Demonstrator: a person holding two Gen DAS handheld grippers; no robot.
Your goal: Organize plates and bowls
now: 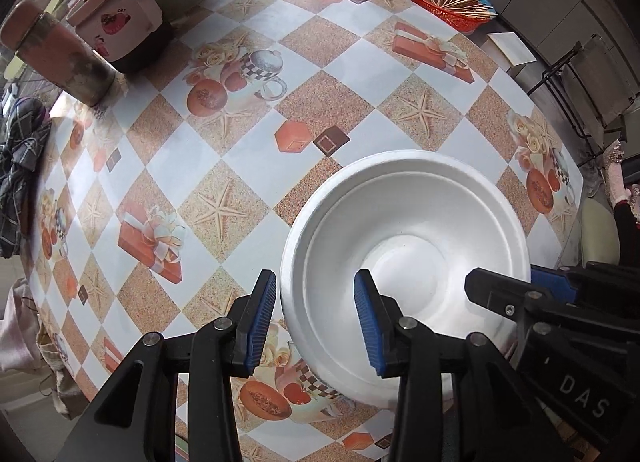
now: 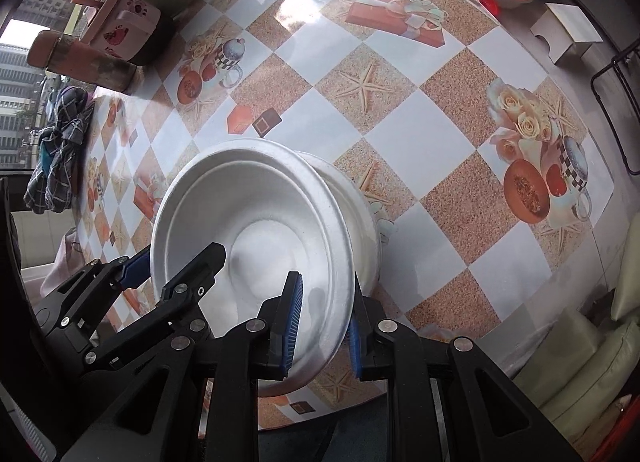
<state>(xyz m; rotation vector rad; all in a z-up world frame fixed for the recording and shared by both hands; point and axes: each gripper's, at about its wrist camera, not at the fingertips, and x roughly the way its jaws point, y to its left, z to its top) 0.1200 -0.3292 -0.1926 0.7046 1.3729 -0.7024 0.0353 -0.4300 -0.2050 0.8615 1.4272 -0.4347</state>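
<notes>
Two white foam bowls point(image 2: 256, 238) sit nested near the table's front edge, on a glossy checkered tablecloth point(image 1: 248, 73) printed with starfish and gift boxes. Both grippers straddle the top bowl's rim: the left gripper point(image 1: 315, 322) spread wide over the near-left rim, the right gripper point(image 2: 322, 328) narrower, not visibly pinching. Light foam could slide or crack under uneven squeezing. Behind stand a red skewer basket point(image 1: 444, 5) and pink canisters point(image 1: 116, 17).
</notes>
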